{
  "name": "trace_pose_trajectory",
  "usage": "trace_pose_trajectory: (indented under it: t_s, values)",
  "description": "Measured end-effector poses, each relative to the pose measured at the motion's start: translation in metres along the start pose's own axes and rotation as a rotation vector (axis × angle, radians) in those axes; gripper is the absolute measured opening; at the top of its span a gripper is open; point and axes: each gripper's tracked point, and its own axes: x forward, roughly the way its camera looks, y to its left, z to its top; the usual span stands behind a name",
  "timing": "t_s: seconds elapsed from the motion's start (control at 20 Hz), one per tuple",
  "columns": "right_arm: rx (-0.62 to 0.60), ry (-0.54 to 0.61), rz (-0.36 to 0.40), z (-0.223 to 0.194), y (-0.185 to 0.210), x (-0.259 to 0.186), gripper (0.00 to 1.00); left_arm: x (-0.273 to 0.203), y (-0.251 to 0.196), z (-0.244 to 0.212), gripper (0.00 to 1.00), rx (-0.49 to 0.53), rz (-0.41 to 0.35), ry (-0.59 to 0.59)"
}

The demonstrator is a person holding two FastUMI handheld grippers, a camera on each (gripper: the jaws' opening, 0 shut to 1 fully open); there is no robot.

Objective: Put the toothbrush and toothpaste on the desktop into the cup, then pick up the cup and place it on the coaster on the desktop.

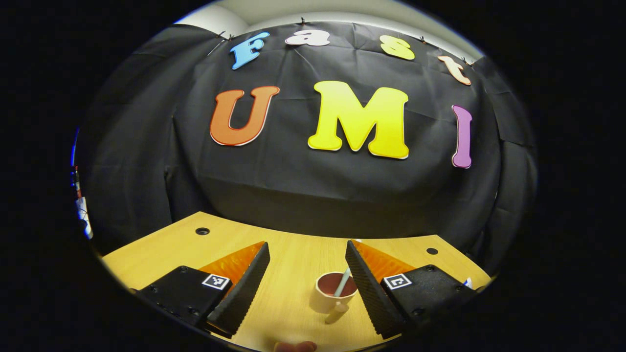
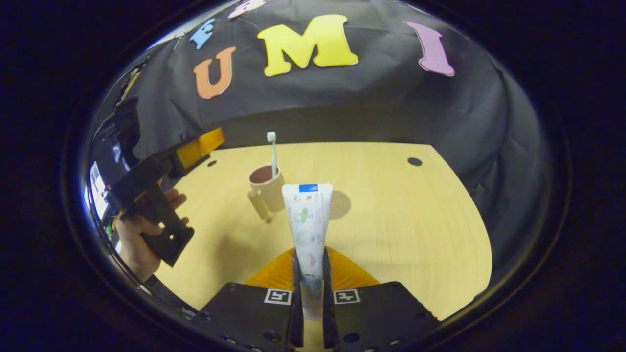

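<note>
A brownish cup (image 1: 328,295) stands on the wooden desk (image 1: 288,274), and a toothbrush (image 1: 343,281) leans inside it. My left gripper (image 1: 307,245) hovers open above the desk, with the cup low between its fingers and close to the right one. In the right gripper view, my right gripper (image 2: 310,255) is shut on a white toothpaste tube (image 2: 308,215) held upright, its blue-edged end on top. Beyond the tube stands the cup (image 2: 266,188), handle toward me, the toothbrush (image 2: 273,152) sticking up head first. The left gripper (image 2: 205,144) hangs left of the cup, held by a hand (image 2: 133,239).
The desk (image 2: 391,215) has round cable holes near its back corners (image 1: 202,231) (image 1: 432,251) (image 2: 414,161). Black cloth walls close the booth behind and at the sides. Bare wood spreads to the right of the cup in the right gripper view.
</note>
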Motion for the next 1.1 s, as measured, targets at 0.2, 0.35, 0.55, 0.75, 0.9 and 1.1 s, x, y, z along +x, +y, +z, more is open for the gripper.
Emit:
trace_pose_trajectory:
  t_s: [0.2,0.35,0.55,0.75,0.9,1.1]
  values:
    - [-0.032,-0.137,0.085,0.055,0.046,0.014,0.16,-0.034,0.033,0.024,0.98,0.016,0.05,-0.011]
    - [-0.058,-0.249,0.128,0.094,0.071,0.033,0.16,-0.053,0.051,0.04,0.98,0.028,0.076,-0.02]
    - [-0.052,-0.346,0.156,0.128,0.089,0.067,0.16,-0.065,0.067,0.055,0.98,0.027,0.098,-0.031]
    - [-0.085,-0.435,0.172,0.151,0.104,0.103,0.16,-0.068,0.071,0.055,0.98,-0.003,0.102,-0.007]
    - [-0.138,-0.54,0.171,0.163,0.113,0.125,0.16,-0.066,0.068,0.046,0.98,-0.036,0.1,0.025]
    - [-0.228,-0.601,0.182,0.154,0.124,0.167,0.16,-0.06,0.067,0.025,0.98,-0.062,0.102,0.092]
